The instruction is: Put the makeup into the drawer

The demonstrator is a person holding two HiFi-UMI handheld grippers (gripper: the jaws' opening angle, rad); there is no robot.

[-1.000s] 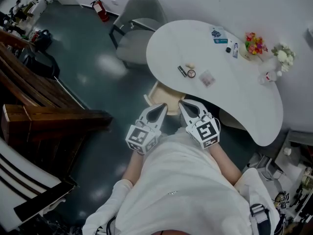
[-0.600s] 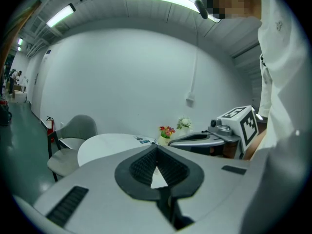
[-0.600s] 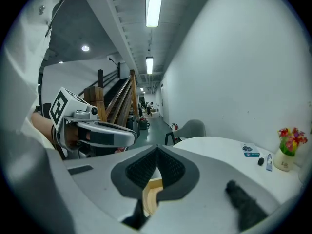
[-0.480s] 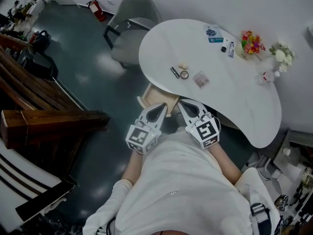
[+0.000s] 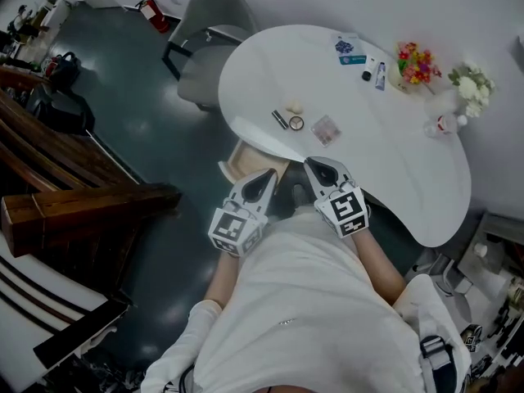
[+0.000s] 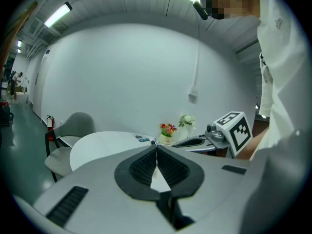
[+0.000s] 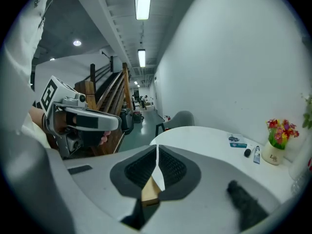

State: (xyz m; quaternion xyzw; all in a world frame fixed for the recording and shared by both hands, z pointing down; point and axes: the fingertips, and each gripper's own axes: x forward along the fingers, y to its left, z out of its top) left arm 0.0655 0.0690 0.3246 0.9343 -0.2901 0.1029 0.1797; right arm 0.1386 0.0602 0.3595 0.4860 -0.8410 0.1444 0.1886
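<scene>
Stock, makeup: tube (image 5: 280, 119), compact (image 5: 296, 123), clear case (image 5: 325, 129) (possibly palette; detail too small), laid together at near-left edge of table (image 5: 393, 154). Open drawer (image 5: 233, 164) found below that edge, just beyond left gripper (image 5: 270, 173). That claw and right gripper (image 5: 311, 164) clenched, nothing held. Handling judged: items light, rigid, smooth. Tube liable to roll, best pinched mid-length. Compact best taken across rim.

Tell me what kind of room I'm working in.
Probably a staged vanity corner inside a large workshop hall: a curved white table carrying small cosmetics, a grey shell chair, and a brown wooden staircase nearby.
</scene>
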